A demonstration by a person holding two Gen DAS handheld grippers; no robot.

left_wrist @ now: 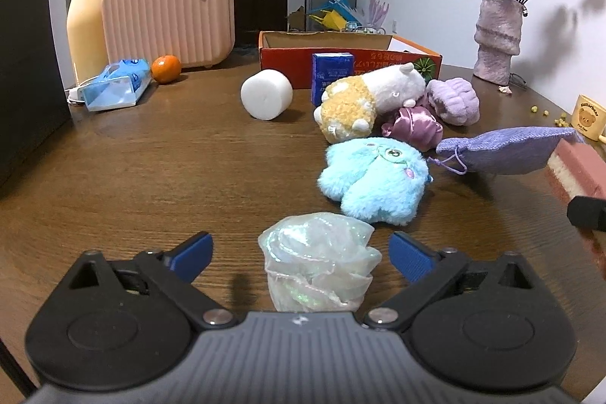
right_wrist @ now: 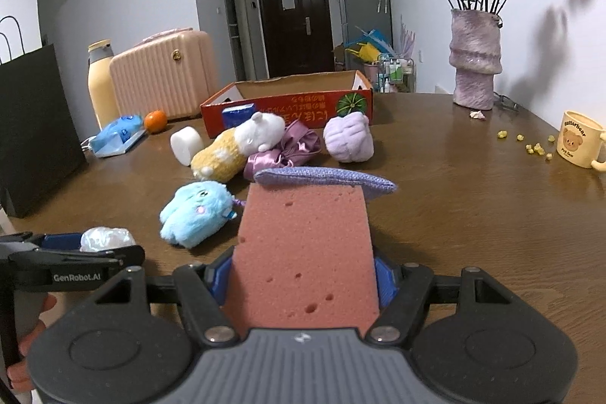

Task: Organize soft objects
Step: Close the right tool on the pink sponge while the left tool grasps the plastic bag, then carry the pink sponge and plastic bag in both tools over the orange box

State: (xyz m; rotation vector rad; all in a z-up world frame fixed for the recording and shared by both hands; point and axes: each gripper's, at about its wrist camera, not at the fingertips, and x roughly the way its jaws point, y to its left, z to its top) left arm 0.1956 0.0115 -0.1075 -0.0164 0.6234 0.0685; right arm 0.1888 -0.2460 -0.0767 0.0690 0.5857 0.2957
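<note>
Progress: early, orange box (right_wrist: pixel 288 101) looks empty | your right gripper (right_wrist: pixel 303 281) clamps pink sponge (right_wrist: pixel 303 245), lilac pouch (right_wrist: pixel 325 178) riding on it | left gripper (left_wrist: pixel 301 254) spread around iridescent organza bag (left_wrist: pixel 318 260), untouched | plush toys remain on table (left_wrist: pixel 151 158).

Your pink sponge (right_wrist: pixel 303 252) hides most of the purple pouch (right_wrist: pixel 325 178); box (right_wrist: pixel 288 101) lettering's too small to read.

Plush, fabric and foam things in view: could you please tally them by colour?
Purple: 3 (satin pouch, fluffy ball, woven pouch)
Blue: 1 (monster plush)
Pink: 1 (sponge)
White: 2 (foam roll, sheer bundle)
Yellow-white: 1 (hamster plush)
Total: 8
</note>
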